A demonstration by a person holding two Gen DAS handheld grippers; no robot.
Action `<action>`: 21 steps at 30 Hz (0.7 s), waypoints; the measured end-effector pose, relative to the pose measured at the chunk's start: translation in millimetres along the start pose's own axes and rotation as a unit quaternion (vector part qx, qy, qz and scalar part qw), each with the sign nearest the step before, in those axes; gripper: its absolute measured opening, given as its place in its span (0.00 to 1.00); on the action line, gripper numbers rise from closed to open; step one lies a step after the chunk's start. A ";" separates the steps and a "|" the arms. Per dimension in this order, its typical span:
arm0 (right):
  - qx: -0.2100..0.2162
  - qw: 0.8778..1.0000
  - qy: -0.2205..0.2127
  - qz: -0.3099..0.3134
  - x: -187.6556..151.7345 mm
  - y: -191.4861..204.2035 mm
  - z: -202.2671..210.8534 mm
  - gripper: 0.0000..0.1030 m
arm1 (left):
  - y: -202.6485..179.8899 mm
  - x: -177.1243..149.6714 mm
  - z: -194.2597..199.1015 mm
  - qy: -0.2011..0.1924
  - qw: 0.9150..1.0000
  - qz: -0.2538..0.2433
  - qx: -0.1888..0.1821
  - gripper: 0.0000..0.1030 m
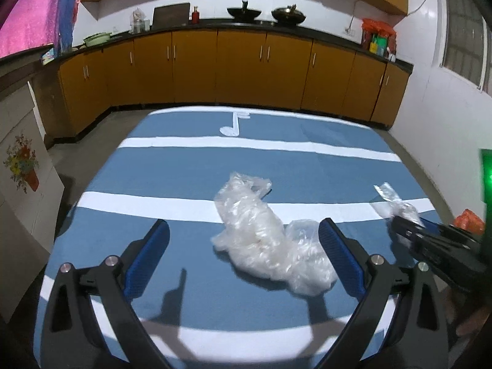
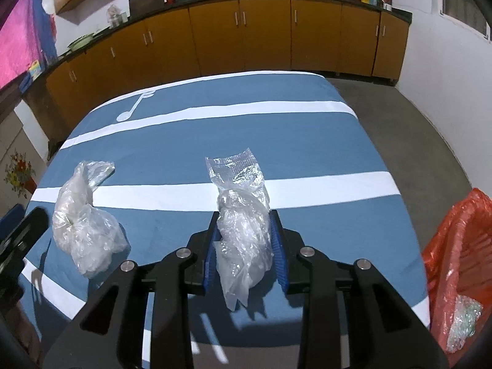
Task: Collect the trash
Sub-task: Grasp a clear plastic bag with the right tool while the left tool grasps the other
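Fingers of the right gripper point(image 2: 244, 246) are clamping one plastic wrapper point(image 2: 243, 240) lengthwise, as the left gripper point(image 1: 243, 255), spread wide, is straddling the other bag point(image 1: 261, 240).

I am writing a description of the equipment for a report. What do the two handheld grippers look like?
Both look alike. The left gripper has black linkage arms with cut-out slots, round silver pivot pins at the joints, and two long fingers faced with ribbed blue pads. The right gripper shows the same black frame, silver pins and blue ribbed pads. No cables, markings or sleeves can be seen.
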State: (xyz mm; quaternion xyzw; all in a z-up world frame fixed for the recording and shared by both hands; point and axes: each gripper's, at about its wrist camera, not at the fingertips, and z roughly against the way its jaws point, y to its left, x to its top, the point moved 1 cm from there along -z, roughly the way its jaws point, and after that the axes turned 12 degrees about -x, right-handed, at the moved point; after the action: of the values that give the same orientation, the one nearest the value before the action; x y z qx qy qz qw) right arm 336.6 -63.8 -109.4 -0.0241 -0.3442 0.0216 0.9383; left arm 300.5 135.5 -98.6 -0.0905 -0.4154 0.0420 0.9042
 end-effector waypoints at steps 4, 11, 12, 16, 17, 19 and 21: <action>0.002 1.000 0.002 -0.004 -1.4 -5.5 -0.3 0.31 | 0.4 4.6 -23.2 0.031 0.999 0.015 0.004 0.92; 0.007 1.000 0.003 -0.006 -0.9 -7.0 -0.7 0.31 | 3.4 -0.2 -47.8 0.071 0.997 0.030 -0.005 0.64; 0.008 1.000 0.003 -0.007 -0.7 -7.4 -0.7 0.31 | 3.5 -0.4 -48.3 0.070 0.997 0.033 -0.007 0.61; 0.010 1.000 0.001 -0.007 -1.2 -8.7 0.2 0.31 | 1.7 -0.9 -47.6 0.067 0.997 0.031 -0.010 0.49; 0.011 1.000 0.001 -0.008 -1.5 -8.9 1.0 0.31 | 1.6 -0.8 -47.5 0.066 0.997 0.031 -0.012 0.47; 0.012 1.000 -0.001 -0.008 -2.3 -9.9 3.2 0.31 | 2.0 -2.2 -45.6 0.064 0.997 0.034 -0.015 0.43; 0.013 1.000 -0.002 -0.008 -2.6 -11.0 5.0 0.31 | 2.5 -2.7 -44.5 0.062 0.997 0.036 -0.019 0.41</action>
State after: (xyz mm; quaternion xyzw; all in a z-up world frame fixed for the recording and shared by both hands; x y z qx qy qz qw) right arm 331.7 -74.8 -106.6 -0.0094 -0.3459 0.0182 0.9380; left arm 332.5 131.8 -129.6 -0.1247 -0.3555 0.0613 0.9243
